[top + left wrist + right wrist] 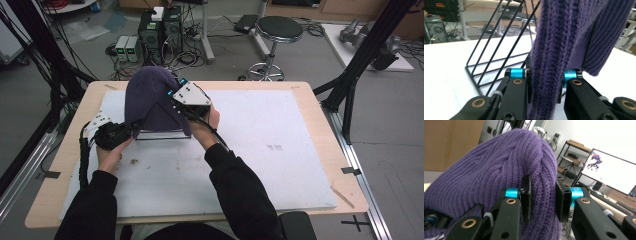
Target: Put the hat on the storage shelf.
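A purple knit beanie point(150, 97) is draped over a black wire rack point(162, 134) standing on the white mat. My left gripper point(131, 131) is low at the hat's left edge, shut on a fold of the knit point(546, 75). My right gripper point(181, 107) is higher on the right side of the hat, under its grey plate, and its pads pinch a ridge of the beanie point(541, 190). The rack's slanted wires point(499, 42) show to the left of the hat in the left gripper view.
A white mat point(260, 150) covers most of the wooden table point(320, 115). Beyond the table stand a black stool point(277, 30) and computer towers point(160, 30) among cables. A black frame post point(360, 65) rises at the right.
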{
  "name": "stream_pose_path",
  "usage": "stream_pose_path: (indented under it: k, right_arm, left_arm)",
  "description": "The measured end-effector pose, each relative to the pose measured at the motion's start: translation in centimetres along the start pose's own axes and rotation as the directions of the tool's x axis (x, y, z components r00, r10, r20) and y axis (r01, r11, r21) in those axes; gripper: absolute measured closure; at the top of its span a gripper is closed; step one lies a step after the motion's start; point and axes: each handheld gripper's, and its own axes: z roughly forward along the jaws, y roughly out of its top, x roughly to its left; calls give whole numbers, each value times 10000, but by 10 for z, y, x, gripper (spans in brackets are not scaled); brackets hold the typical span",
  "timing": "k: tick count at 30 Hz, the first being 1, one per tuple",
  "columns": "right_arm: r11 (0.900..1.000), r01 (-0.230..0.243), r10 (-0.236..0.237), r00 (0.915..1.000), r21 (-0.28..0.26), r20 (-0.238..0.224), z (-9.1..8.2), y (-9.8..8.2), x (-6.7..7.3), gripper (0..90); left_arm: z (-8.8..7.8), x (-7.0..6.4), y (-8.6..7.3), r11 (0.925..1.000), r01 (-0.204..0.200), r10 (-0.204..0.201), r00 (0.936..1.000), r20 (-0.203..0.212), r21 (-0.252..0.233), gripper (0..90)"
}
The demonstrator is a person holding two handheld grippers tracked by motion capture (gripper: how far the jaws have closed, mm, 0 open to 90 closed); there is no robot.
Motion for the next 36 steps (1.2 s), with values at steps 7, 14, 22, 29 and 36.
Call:
stream_pose_path:
  k: [7,14,22,29,36]
  right_arm:
    - [9993,-214,218,9997,296,-148,0,-18,6,709]
    - [9989,-228,232,9997,397,-98,0,-19,5,693]
    - [9983,-488,493,9987,314,-145,0,-19,2,674]
    - [9939,-1096,1098,9939,105,-131,-2,-19,-4,464]
    - [9879,-1545,1547,9878,-131,154,-5,-21,-12,178]
  left_arm:
    - [-1,6,-10,9984,533,-531,9985,-114,178,795]
    - [-1,5,-9,9982,558,-554,9983,-151,223,792]
    - [-1,3,-8,9986,501,-498,9986,-164,178,783]
    - [-2,-1,-5,9992,382,-385,9989,-262,-104,668]
    - [-2,-5,-1,9973,507,-544,9961,-689,-537,426]
